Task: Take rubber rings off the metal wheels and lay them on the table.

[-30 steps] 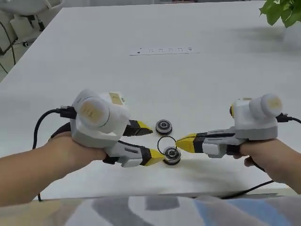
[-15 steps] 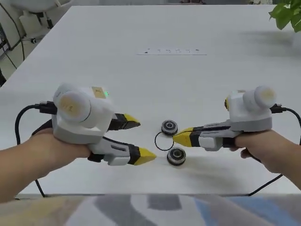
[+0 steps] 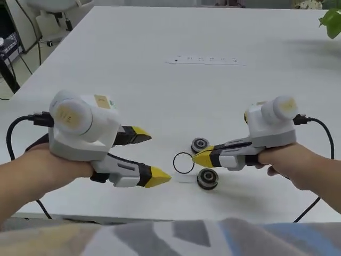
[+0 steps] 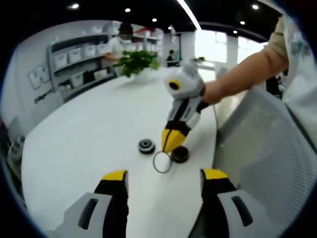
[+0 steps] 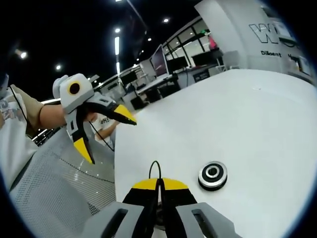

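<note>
A thin black rubber ring (image 3: 183, 162) sticks out from the tip of my right gripper (image 3: 195, 157), which is shut on its edge; the loop also rises from between the shut jaws in the right gripper view (image 5: 155, 169). Two small metal wheels lie on the white table: one (image 3: 200, 144) just behind the right gripper's tip, the other (image 3: 207, 178) just in front of it. My left gripper (image 3: 151, 155) is open with nothing between its fingers, a short way left of the ring. In its own view the ring (image 4: 162, 161) and both wheels (image 4: 146, 146) (image 4: 179, 154) lie ahead.
The white table (image 3: 176, 101) stretches far back with a strip of small printed marks (image 3: 205, 60) on it. A leafy plant (image 3: 331, 21) stands at the back right. Cables trail from both grippers over the near edge.
My left gripper has drawn back to the left, away from the near wheel, and stays open. The right gripper keeps the ring, now off to the side of that wheel.
</note>
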Demonstrator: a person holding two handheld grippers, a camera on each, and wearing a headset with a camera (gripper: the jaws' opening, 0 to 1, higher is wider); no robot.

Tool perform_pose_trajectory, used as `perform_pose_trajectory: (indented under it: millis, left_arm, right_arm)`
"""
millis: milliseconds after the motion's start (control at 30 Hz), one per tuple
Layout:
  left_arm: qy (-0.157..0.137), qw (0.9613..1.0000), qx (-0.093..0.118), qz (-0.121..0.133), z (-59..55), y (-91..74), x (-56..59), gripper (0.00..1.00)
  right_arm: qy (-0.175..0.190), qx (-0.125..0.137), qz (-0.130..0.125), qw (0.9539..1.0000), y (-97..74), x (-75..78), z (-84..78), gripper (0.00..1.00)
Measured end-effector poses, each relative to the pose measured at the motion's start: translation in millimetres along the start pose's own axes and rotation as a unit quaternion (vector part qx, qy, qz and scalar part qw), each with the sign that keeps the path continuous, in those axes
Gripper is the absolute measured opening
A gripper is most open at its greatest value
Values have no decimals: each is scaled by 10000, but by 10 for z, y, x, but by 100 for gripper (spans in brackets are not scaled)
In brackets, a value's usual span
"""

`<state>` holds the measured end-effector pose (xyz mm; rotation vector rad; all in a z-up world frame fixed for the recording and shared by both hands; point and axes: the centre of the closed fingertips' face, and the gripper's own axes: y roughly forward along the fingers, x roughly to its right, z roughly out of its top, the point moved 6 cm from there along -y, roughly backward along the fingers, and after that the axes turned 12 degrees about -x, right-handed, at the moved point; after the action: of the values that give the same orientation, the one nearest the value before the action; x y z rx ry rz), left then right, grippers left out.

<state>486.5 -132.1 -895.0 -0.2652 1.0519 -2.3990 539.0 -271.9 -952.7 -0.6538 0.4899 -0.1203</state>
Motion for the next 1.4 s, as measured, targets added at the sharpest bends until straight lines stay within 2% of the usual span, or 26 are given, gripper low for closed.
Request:
perform_pose_trajectory:
  millis: [300,467,700,867,1000,1200,1400]
  left_arm:
    - [-97,9999,0,46,-49,-42,-39,60]
    - [-122,9999,-10,44,-64,-46,-51,61]
    - [-121,9999,-31,22,-64,-35,-73,61]
    - [-109,9999,-32,9,-41,-23,-94,61]
    - [-88,10000,-25,-4,-11,-5,-108,61]
    - [-85,10000,3,-46,37,43,-115,60]
    - [-54,9999,8,-114,83,112,-95,60]
  right_arm:
    - [-151,-304,-127,9993,115,52,-39,0]
    - [-218,-362,-236,9988,140,123,-41,0]
    - [-265,-337,-332,9985,133,169,-25,8]
    - [-277,-276,-377,9985,101,185,-25,14]
    - [-265,-129,-398,9988,46,191,-9,17]
    - [-285,25,-451,9986,-68,202,-4,20]
    - [-332,196,-509,9980,-213,141,-5,23]
